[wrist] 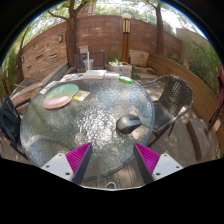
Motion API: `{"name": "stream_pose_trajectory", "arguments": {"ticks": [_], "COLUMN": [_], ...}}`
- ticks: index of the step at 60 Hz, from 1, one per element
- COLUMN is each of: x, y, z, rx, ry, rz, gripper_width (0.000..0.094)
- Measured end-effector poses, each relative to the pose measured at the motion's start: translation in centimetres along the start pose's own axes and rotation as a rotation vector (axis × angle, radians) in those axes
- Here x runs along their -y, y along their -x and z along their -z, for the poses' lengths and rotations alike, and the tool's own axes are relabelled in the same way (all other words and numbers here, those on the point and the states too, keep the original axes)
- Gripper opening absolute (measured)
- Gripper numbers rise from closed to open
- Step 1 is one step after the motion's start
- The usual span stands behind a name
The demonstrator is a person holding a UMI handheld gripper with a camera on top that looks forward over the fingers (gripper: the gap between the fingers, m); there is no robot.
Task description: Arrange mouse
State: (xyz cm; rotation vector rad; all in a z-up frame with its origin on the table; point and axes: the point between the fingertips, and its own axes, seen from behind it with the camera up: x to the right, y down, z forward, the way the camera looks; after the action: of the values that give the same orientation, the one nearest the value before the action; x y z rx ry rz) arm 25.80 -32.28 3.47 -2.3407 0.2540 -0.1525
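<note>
Mouse (128, 124) sits on round glass table (85, 120), right side near the edge, just ahead of the right finger. Gripper (114, 160) wide open, holding nothing. Green plate (60, 95) far left, metal chair (172, 98) beside the table on the right

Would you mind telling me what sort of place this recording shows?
Probably an outdoor patio or backyard: a round glass table with a mouse on it, a metal chair, and a brick wall with trees behind. The gripper is open, short of the mouse.
</note>
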Motion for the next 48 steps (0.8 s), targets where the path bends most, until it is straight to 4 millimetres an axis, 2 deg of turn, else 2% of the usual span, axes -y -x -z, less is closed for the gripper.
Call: {"name": "stream_pose_trajectory", "arguments": {"ticks": [5, 10, 14, 20, 27, 32, 36, 39, 48], "x": [0.9, 1.3, 1.9, 4.6, 6.6, 7.2, 7.3, 7.4, 7.4], "y": [-2.3, -3.1, -3.6, -4.0, -3.1, -2.7, -3.2, -2.8, -2.5], "z": [-4.1, -7.7, -9.5, -10.9, -13.3, -14.2, -14.9, -15.0, -14.9], "rx": [-0.008, 0.003, 0.018, 0.033, 0.058, 0.036, -0.001, 0.009, 0.013], "ry": [-0.004, 0.012, 0.028, -0.005, -0.009, 0.002, 0.008, 0.003, 0.006], "rz": [-0.018, -0.042, -0.078, -0.091, -0.09, -0.059, -0.018, -0.004, 0.021], "gripper_width": [0.0846, 0.0848, 0.0845, 0.0848, 0.0821, 0.0712, 0.06, 0.0501, 0.0408]}}
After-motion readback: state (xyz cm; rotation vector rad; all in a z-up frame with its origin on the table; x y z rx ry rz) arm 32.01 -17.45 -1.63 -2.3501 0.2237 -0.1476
